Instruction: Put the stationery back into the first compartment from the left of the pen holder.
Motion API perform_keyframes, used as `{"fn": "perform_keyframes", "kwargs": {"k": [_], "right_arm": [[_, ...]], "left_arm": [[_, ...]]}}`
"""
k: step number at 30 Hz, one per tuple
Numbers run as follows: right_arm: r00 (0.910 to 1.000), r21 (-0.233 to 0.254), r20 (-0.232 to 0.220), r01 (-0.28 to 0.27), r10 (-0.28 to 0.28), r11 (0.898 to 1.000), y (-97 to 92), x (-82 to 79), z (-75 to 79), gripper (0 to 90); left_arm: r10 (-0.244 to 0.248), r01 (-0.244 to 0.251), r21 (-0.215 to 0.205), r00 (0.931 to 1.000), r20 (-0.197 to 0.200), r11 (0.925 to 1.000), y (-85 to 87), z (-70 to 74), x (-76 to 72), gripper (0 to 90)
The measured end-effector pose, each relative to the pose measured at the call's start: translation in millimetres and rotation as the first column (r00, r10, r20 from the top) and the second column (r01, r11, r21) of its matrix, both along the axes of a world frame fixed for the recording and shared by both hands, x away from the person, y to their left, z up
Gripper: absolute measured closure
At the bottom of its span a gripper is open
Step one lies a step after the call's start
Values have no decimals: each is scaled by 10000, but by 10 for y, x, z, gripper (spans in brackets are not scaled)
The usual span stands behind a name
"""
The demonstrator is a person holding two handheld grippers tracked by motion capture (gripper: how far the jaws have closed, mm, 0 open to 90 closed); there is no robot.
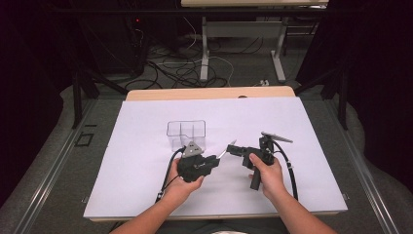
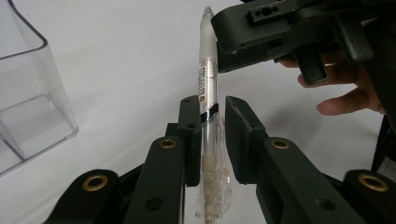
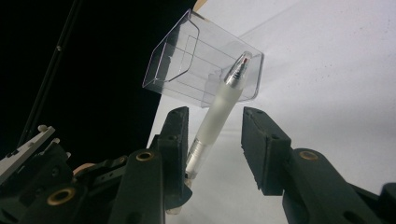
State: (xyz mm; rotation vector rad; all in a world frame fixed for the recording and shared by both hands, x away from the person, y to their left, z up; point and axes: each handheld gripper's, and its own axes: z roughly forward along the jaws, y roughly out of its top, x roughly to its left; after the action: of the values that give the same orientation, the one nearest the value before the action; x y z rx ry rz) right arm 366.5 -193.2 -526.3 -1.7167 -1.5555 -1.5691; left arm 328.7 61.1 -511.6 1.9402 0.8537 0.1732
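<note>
A clear pen with a frosted grip [image 1: 221, 154] hangs above the white sheet between both grippers. My left gripper [image 1: 216, 160] is shut on its barrel; in the left gripper view the pen [image 2: 208, 79] runs up from between the jaws [image 2: 214, 116]. My right gripper [image 1: 230, 147] faces it from the right, and its jaws stand around the tip end. In the right gripper view the pen [image 3: 219, 112] leans against the left jaw, with a gap to the right jaw, so this gripper [image 3: 215, 126] is open. The right gripper [image 2: 261, 32] also shows over the pen tip.
A clear plastic divided box [image 1: 186, 132] stands on the white sheet [image 1: 146, 185] just behind the left gripper, and also shows as box [image 2: 28, 107] and box [image 3: 201, 60]. Table legs and cables lie on the floor beyond the table's far edge.
</note>
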Motion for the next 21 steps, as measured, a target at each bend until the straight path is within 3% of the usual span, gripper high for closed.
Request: {"fn": "perform_keyframes", "kwargs": {"k": [6,21], "right_arm": [[9999,118,-149,14,-12,9999,-20,4,-2,648],[9985,235,-487,270,-259,9994,-12,18,-23,734]], "left_arm": [[-162,162,4,9997,198,9999,-44,-13,-21,768],[-298,298,-3,9992,252,9996,-56,-23,-29,767]]}}
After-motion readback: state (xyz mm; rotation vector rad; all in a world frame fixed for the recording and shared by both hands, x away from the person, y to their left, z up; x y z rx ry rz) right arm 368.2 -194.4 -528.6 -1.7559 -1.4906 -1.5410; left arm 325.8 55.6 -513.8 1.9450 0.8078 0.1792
